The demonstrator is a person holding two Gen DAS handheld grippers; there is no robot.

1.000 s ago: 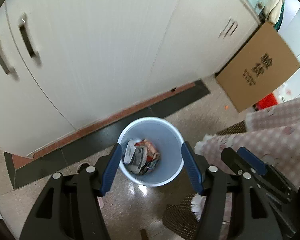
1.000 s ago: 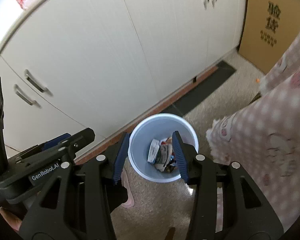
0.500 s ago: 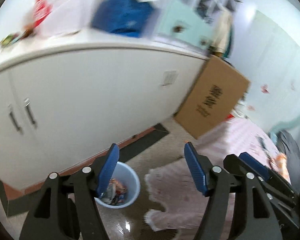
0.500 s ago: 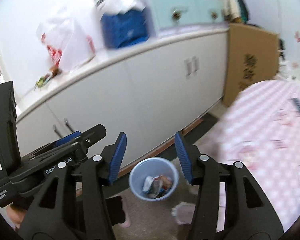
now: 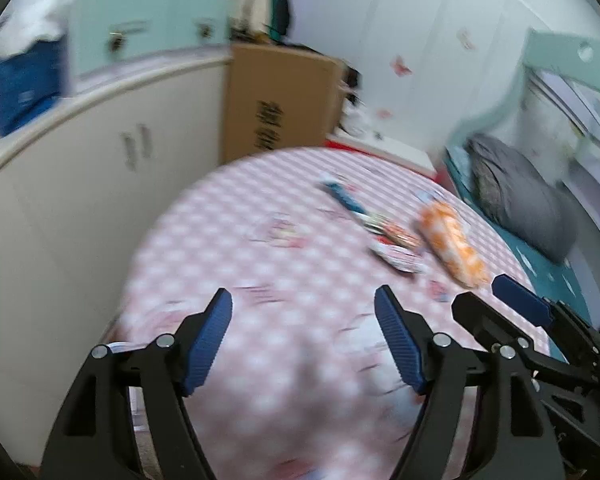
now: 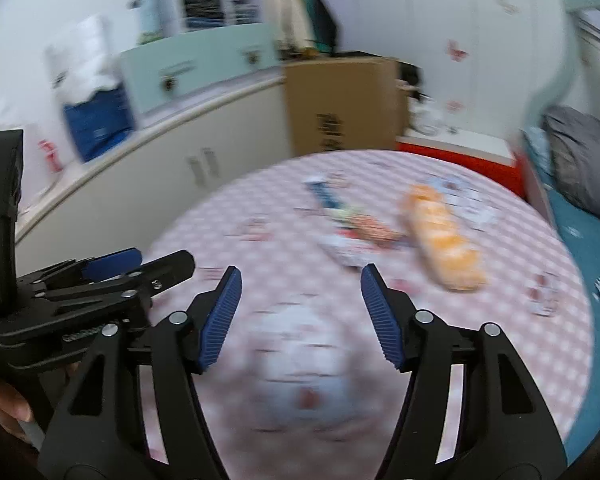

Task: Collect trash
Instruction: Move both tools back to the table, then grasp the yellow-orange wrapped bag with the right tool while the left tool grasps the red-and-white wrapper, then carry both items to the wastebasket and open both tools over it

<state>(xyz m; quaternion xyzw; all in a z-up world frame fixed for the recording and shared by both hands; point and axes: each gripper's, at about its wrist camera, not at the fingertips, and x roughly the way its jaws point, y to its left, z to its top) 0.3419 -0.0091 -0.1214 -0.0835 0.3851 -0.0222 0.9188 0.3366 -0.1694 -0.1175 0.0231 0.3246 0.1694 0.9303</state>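
Note:
Both views are blurred. A round table with a pink checked cloth (image 5: 260, 248) fills the middle; it also shows in the right wrist view (image 6: 284, 248). On its far right lie an orange packet (image 5: 450, 246) (image 6: 444, 248), a blue wrapper (image 5: 342, 198) (image 6: 324, 196) and a red and white wrapper (image 5: 396, 250) (image 6: 360, 240). My left gripper (image 5: 303, 320) is open and empty above the table's near edge. My right gripper (image 6: 300, 300) is open and empty, beside the left one. The bin is out of view.
White cupboards (image 5: 100, 184) run along the left. A tall cardboard box (image 5: 276, 108) leans behind the table. A bed with a grey pillow (image 5: 516, 200) and teal cover stands at the right. A blue bag (image 6: 96, 124) sits on the counter.
Both grippers have swung up and to the right, from over the floor bin to over the table. The bin has left both views. Both stay open and empty.

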